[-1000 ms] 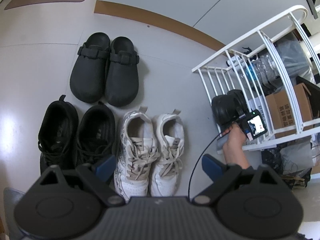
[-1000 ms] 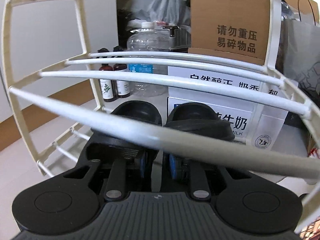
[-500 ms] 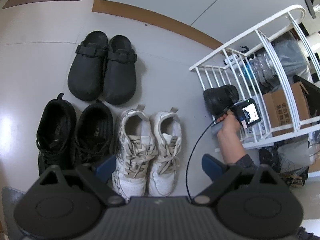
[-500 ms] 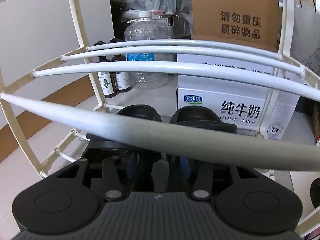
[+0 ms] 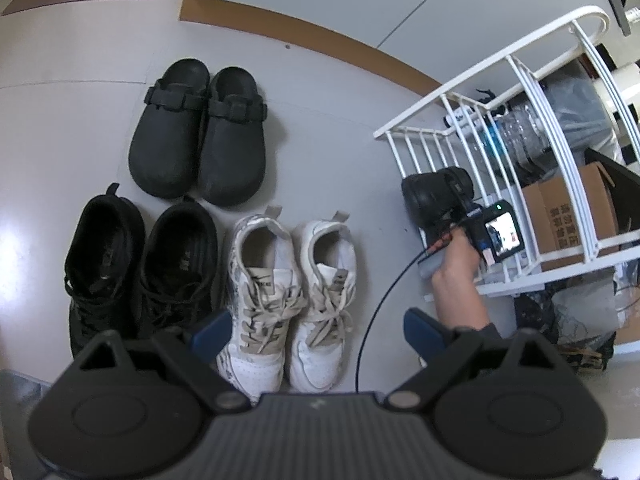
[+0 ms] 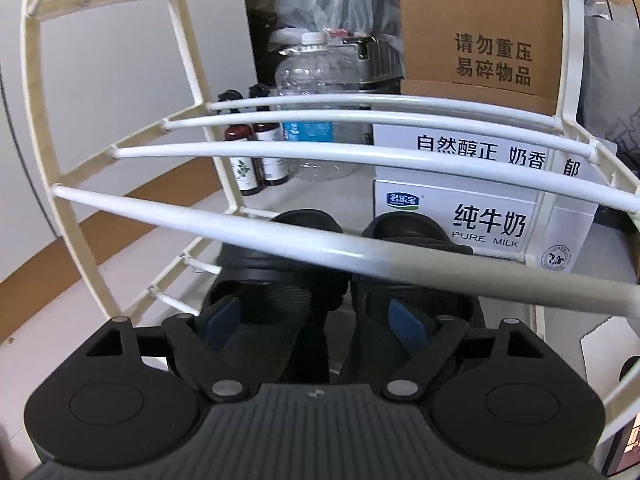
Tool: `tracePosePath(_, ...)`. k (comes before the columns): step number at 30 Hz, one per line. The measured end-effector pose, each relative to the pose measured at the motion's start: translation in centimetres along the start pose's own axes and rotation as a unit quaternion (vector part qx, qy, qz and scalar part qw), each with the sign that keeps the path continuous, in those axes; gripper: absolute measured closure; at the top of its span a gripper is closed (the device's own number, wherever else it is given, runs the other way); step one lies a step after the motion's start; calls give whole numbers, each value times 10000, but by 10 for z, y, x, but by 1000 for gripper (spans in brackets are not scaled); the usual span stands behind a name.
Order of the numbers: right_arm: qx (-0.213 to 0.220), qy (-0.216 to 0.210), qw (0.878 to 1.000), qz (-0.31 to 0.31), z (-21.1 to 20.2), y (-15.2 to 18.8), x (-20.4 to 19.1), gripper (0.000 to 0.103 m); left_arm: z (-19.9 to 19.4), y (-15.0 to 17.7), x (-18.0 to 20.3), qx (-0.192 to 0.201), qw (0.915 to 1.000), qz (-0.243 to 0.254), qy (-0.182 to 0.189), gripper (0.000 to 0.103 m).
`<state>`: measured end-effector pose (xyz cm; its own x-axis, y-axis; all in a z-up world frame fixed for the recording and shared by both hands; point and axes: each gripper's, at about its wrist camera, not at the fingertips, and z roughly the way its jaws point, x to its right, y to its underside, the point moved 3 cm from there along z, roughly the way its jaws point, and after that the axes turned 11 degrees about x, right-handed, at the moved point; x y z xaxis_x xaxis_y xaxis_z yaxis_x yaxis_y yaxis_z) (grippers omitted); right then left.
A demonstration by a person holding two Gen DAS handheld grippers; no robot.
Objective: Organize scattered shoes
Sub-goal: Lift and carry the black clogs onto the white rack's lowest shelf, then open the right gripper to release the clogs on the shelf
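A pair of black slippers [image 6: 304, 240] lies side by side under the front rail of the white wire rack [image 6: 120, 152], on its lower level. My right gripper [image 6: 316, 320] is over them with its jaws opening. One blue pad hovers above each slipper's footbed and neither presses. In the left wrist view a hand [image 5: 456, 264] holds that gripper at the slippers [image 5: 434, 194]. My left gripper [image 5: 318, 334] hangs open and empty above white sneakers [image 5: 292, 280]. Black sneakers [image 5: 140, 264] sit to their left, and black clogs [image 5: 196, 132] lie beyond.
Behind the rack [image 5: 500, 92] stand a milk carton box [image 6: 480, 216], a brown cardboard box [image 6: 480, 28], a large water bottle [image 6: 316, 80] and two small brown bottles [image 6: 256, 152]. A brown baseboard [image 5: 320, 40] runs along the wall. A cable [image 5: 372, 312] trails from the hand.
The right gripper's pads, pinched together on the slippers' inner sides, have spread wide apart and let go. The right gripper has drawn back slightly. The left gripper has stayed put.
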<state>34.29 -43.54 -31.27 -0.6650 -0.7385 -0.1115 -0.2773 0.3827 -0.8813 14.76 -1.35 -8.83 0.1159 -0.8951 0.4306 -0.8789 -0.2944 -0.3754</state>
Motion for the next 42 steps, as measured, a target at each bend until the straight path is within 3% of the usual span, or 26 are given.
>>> tracePosePath(5,-155,-89,9998,38,-10,-1,5,16,-3,-1,8,146,9998,134,-38,9)
tracePosePath(10,-494,-611,9968,-116,-27,0,3,16,-6,-4,9,279,9992,237,-157,10)
tracePosePath(15,-662,-857,9932,-437,-50,-5,-4,16,-24,-5,15,719,9967,239,-294,14)
tracePosePath(22,-772,-1385,9812,-1098,-109,-46,-9,16,-34,3,27,903,9945,424,-311,17)
tracePosePath(29,-87,-1899,9652,-1794,-185,-104,-34,9,-49,0,29,1112,9929,376,-209,17)
tracePosePath(34,-29,-2178,9559,-1972,-227,-132,-50,9,-55,1,32,1115,9934,272,-65,17)
tracePosePath(39,187,-2697,9330,-2376,-276,-151,-62,8,-56,7,35,1053,9937,389,-42,17)
tracePosePath(42,223,-2795,9285,-2436,-299,-156,-63,8,-58,8,35,1027,9939,394,-30,18)
